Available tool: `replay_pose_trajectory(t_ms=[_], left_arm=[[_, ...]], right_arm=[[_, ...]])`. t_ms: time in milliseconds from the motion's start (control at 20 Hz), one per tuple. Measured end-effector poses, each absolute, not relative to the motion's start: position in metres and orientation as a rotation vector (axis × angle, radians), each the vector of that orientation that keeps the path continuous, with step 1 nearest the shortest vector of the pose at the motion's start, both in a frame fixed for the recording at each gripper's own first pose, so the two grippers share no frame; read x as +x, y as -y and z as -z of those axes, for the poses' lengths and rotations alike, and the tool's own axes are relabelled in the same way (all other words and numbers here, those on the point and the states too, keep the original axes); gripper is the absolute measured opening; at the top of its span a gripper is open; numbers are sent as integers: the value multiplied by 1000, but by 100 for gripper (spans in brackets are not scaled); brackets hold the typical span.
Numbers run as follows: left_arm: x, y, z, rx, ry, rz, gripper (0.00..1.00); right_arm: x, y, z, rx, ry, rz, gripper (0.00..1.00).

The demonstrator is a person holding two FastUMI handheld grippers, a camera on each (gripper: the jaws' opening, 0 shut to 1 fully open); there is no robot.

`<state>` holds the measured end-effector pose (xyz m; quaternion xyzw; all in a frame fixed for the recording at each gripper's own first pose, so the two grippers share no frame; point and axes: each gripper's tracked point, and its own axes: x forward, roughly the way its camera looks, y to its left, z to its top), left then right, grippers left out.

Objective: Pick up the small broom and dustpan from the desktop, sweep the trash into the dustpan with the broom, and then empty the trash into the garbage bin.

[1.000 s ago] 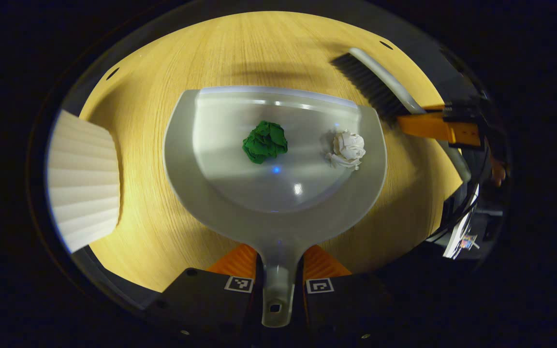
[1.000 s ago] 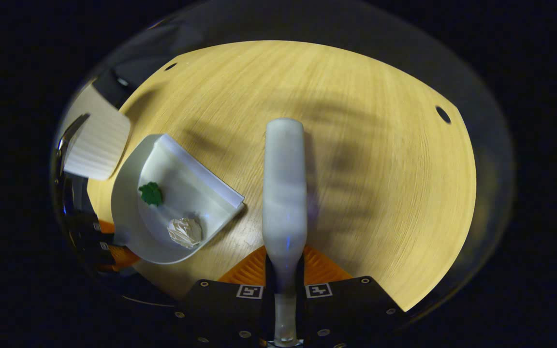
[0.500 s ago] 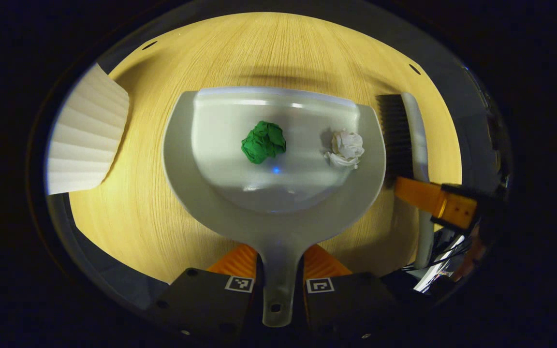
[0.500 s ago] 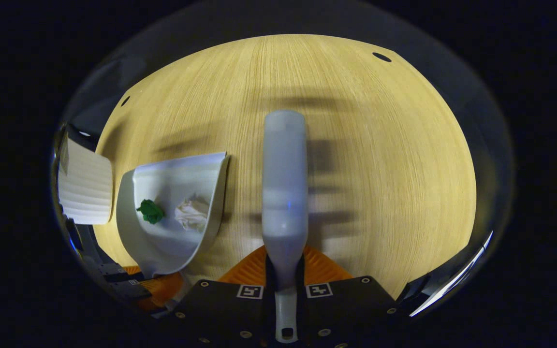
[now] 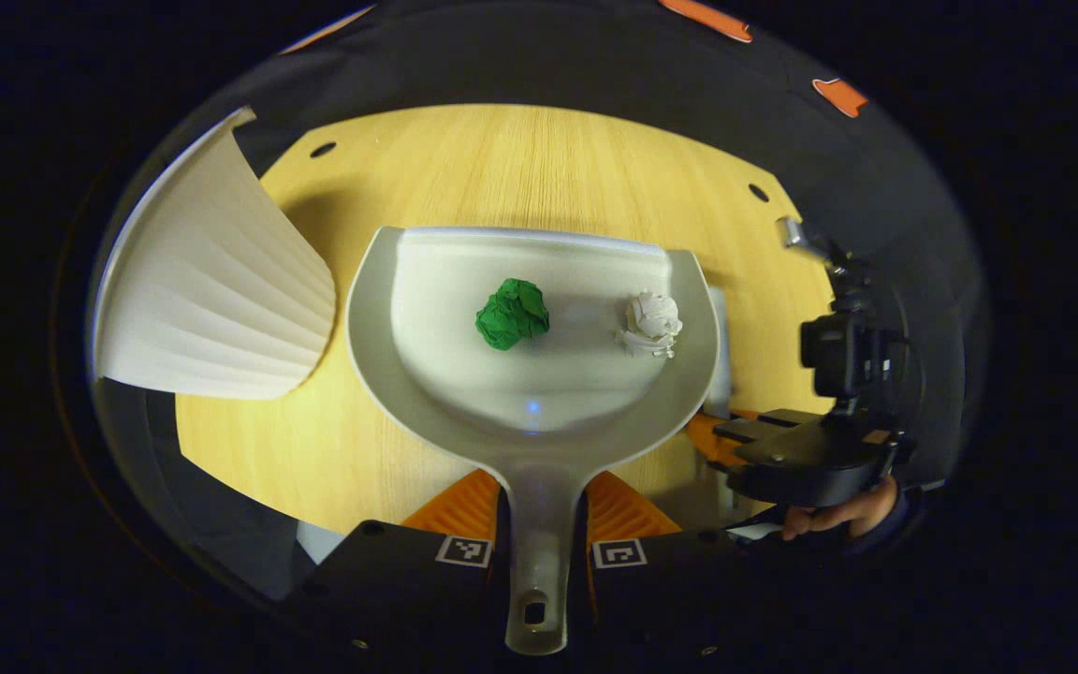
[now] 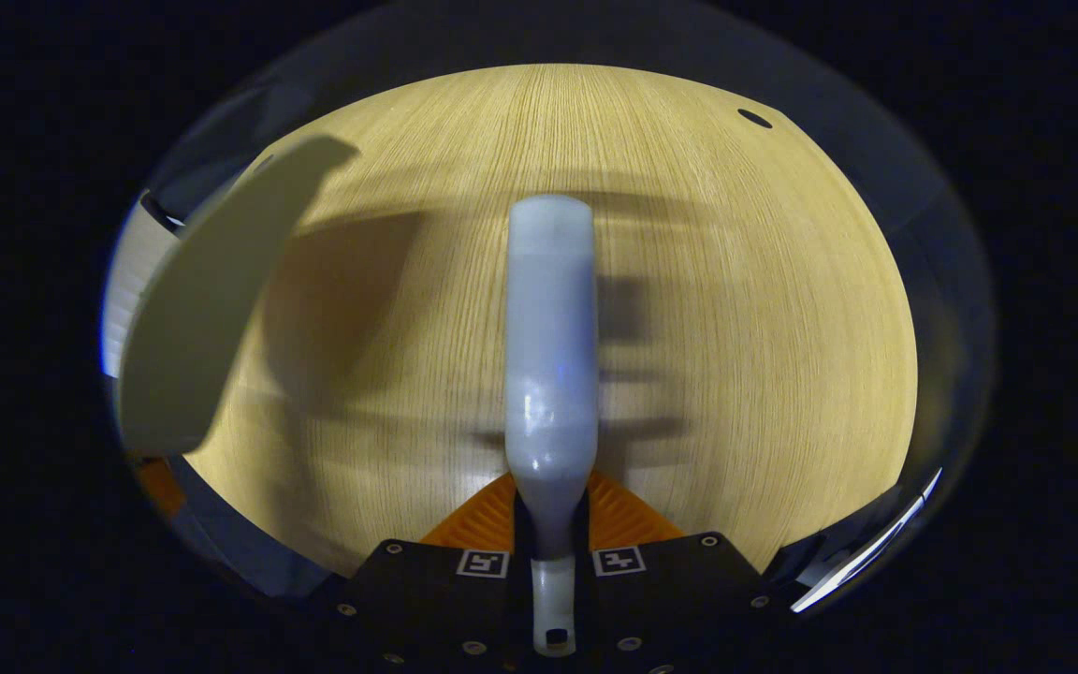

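Two crumpled paper balls lie inside the dustpan [image 5: 539,374], a green paper ball [image 5: 512,314] near the middle and a white paper ball [image 5: 649,324] to its right, well apart from each other. This pan is pale grey plastic, glossy, with a raised curved rim and a straight front lip, and a flat handle with a hang hole at its end. The left gripper [image 5: 539,510] has its fingers [image 5: 457,501] clamped on that handle from both sides, and the pan sits above the tabletop [image 5: 539,168] of light wood grain. In the right gripper view the pan appears at the left edge [image 6: 211,300], seen from its underside and casting a broad shadow on the wood. A white ribbed garbage bin [image 5: 211,290] stands just left of the pan.

The right gripper [image 6: 553,515] has its fingers closed on the narrow neck of the broom [image 6: 550,346], whose pale grey back stretches forward over the tabletop; the bristles are hidden beneath it. In the left gripper view the right gripper [image 5: 735,440] sits to the right of the pan, held by a hand [image 5: 838,515], with a sliver of the broom behind the pan's rim.
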<state>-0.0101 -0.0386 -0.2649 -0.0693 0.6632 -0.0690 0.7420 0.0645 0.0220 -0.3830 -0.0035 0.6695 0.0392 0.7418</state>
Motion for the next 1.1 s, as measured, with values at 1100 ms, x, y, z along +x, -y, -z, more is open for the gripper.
replay_pose_trajectory(t_ms=[1100], left_arm=[[2, -214, 161, -108, -1254, -329, 25]], right_arm=[[56, -25, 387, -18, -1455, -158, 37]])
